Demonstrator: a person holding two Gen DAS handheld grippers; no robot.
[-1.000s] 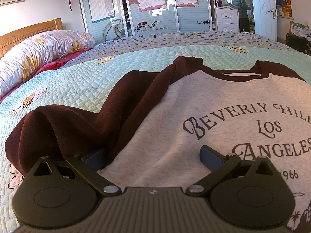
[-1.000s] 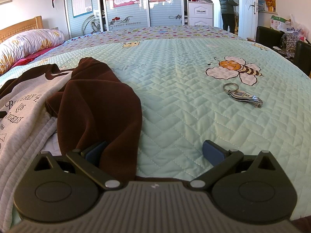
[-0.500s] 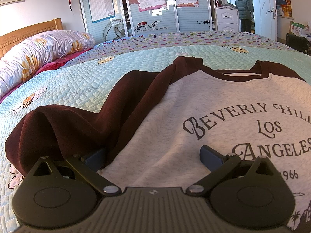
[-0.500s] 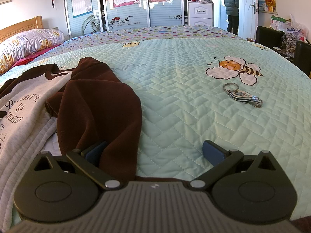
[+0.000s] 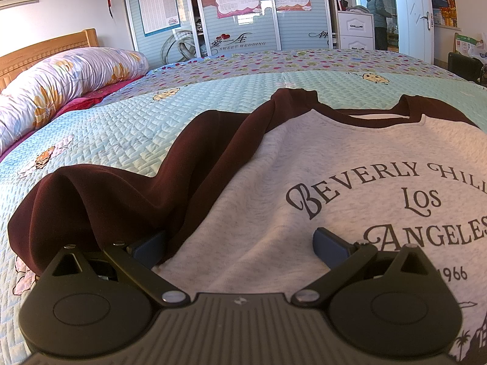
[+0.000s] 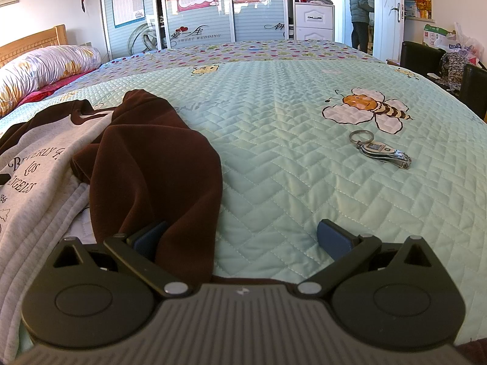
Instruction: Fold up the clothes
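A grey sweatshirt [image 5: 304, 158] with dark maroon sleeves and "Beverly Hills Los Angeles" print lies face up on the bed. My left gripper [image 5: 240, 240] is open low over its grey front; its left finger touches the bunched maroon sleeve [image 5: 106, 194]. In the right wrist view the same sweatshirt [image 6: 33, 164] is at the left, with its other maroon sleeve [image 6: 155, 164] folded toward me. My right gripper [image 6: 242, 238] is open, its left finger against that sleeve's end and its right finger over bare quilt.
The bed is covered by a pale green quilt [image 6: 289, 140] with bee prints. A nail clipper on a key ring [image 6: 380, 150] lies at the right. A rolled floral duvet [image 5: 54, 88] lies by the wooden headboard. A person [image 6: 360, 15] stands in the far doorway.
Neither gripper nor the sweatshirt has moved. Only the person in the far doorway has shifted position.
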